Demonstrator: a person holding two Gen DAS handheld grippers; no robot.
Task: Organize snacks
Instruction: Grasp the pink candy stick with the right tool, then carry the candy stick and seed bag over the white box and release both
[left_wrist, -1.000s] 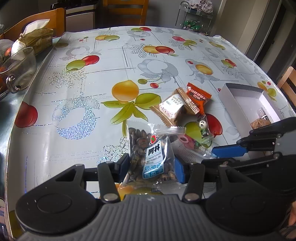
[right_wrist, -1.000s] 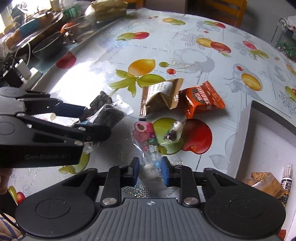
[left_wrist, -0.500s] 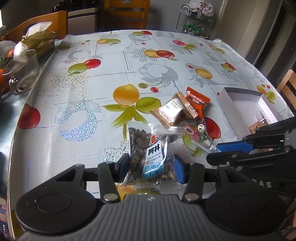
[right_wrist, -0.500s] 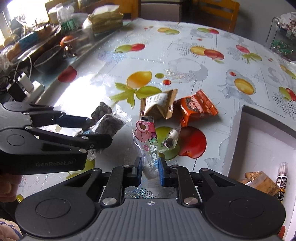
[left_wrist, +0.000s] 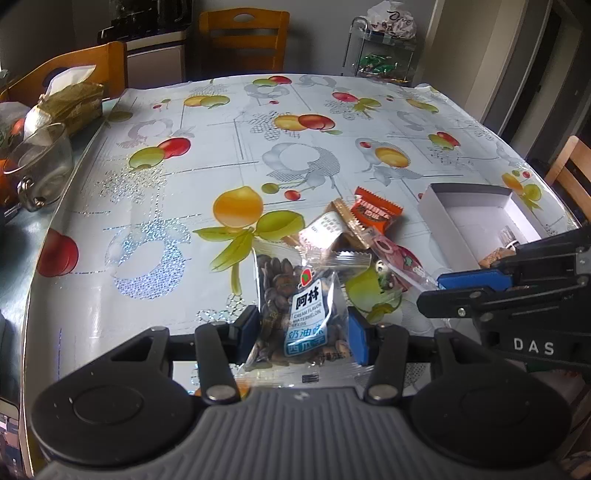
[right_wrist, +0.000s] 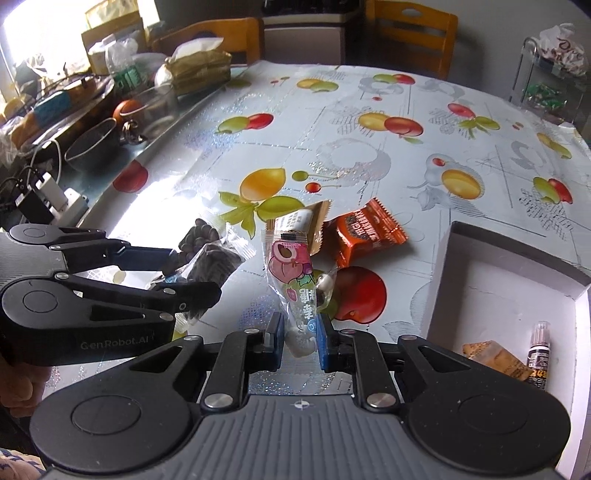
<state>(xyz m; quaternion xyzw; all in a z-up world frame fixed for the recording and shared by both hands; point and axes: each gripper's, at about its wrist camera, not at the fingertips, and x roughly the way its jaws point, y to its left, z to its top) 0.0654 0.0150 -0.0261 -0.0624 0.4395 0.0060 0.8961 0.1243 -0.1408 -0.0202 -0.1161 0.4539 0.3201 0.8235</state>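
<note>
Both grippers were clamped on packets: the left gripper (left_wrist: 303, 328) pinched a clear, crinkly bag of watermelon seeds (left_wrist: 295, 310) between its blue pads; the right gripper (right_wrist: 300, 338) had closed tight on the lower end of a slim pink peach-printed candy packet (right_wrist: 295, 284), which stood tilted above the table. Underneath lay a glossy plastic tablecloth (left_wrist: 207, 155) printed with peaches, apples and glittery patches; it was creased in places and shone where daylight struck it. On it, near the seed bag, rested a tan foil packet (right_wrist: 303, 225) beside an orange packet with zigzag ends (right_wrist: 369, 230), and a small clear-wrapped sweet (right_wrist: 325, 286) close by. At the right stood a shallow white cardboard box (right_wrist: 443, 280) holding a tan wrapped snack (right_wrist: 491, 358) and a small tube (right_wrist: 537, 350); wooden chairs (left_wrist: 243, 40) ringed the table, and a glass mug (left_wrist: 40, 162) sat at its left edge.
</note>
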